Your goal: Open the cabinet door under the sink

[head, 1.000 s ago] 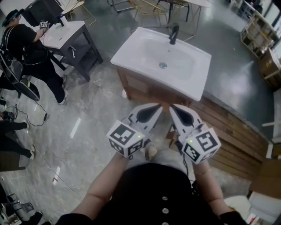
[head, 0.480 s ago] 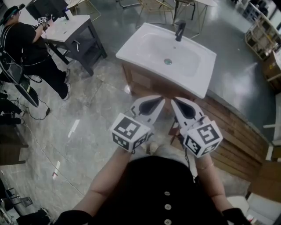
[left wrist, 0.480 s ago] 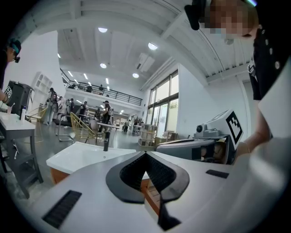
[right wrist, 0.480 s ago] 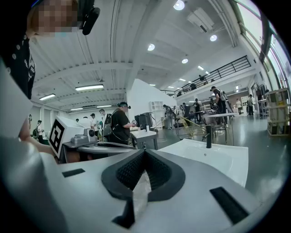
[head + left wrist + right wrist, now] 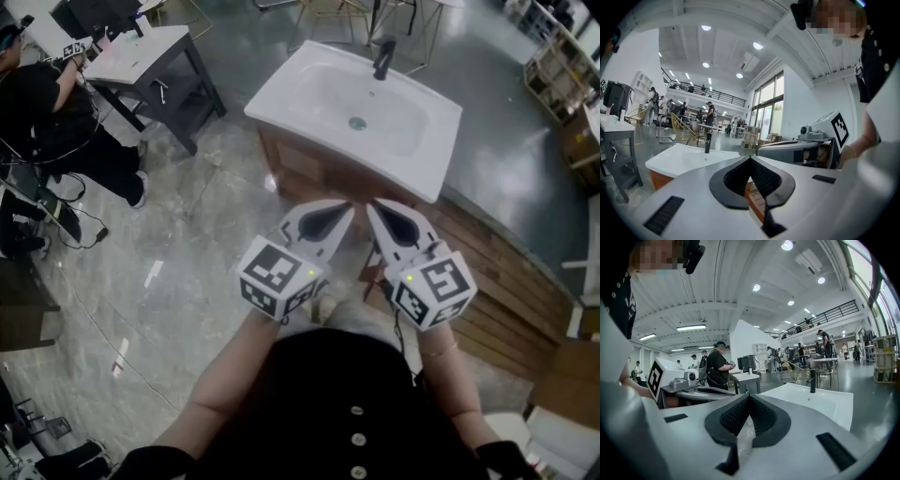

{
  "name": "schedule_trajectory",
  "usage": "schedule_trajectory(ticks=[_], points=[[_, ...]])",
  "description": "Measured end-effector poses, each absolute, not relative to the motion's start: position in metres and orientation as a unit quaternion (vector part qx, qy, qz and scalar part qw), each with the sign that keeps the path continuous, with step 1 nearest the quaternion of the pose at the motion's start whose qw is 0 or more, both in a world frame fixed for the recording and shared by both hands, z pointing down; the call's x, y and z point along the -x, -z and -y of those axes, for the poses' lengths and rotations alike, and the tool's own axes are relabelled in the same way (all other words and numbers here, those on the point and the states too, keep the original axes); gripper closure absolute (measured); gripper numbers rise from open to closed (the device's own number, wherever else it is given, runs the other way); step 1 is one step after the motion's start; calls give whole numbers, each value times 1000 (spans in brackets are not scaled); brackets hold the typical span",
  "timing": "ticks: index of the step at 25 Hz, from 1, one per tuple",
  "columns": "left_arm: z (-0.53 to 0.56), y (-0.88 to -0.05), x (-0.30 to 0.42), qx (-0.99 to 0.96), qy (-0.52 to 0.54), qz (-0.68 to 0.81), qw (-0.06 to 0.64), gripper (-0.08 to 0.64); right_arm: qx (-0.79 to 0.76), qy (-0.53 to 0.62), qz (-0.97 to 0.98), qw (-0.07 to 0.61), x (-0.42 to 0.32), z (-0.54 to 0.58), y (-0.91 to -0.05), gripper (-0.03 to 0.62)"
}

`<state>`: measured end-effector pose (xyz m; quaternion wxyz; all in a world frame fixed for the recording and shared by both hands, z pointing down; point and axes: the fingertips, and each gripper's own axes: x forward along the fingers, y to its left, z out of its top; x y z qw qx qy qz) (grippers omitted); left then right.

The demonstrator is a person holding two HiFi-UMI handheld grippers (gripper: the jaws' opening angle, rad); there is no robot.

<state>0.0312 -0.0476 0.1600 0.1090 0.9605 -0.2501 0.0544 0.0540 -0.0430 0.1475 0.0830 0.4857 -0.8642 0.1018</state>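
Note:
A white sink [image 5: 361,122] with a black tap [image 5: 382,58] sits on a brown wooden cabinet [image 5: 314,175]; its front shows below the basin's near rim. My left gripper [image 5: 349,212] and right gripper [image 5: 371,210] are held side by side just short of the cabinet front, tips almost meeting. Both are shut with nothing between the jaws. In the left gripper view the sink [image 5: 689,158] lies ahead to the left and the gripper [image 5: 750,158] is shut. In the right gripper view the sink [image 5: 820,404] lies ahead to the right, beyond the shut gripper [image 5: 749,396].
A second white-topped dark stand [image 5: 155,70] is at the upper left, with a person in black [image 5: 47,112] beside it. Wooden planks [image 5: 506,281] run along the floor at right. Grey marble floor [image 5: 169,272] spreads to the left. Shelves [image 5: 553,66] stand far right.
The view has shifted slightly; the sink now sits a bit higher in the head view. Both grippers keep their place, side by side and shut.

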Motion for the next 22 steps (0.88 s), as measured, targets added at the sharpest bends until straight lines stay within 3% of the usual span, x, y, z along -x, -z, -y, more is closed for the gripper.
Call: schedule_trajectory(ticks=[22], points=[[41, -167, -43, -962, -53, 234, 127, 551, -490, -114, 859, 99, -67, 36, -160, 584]])
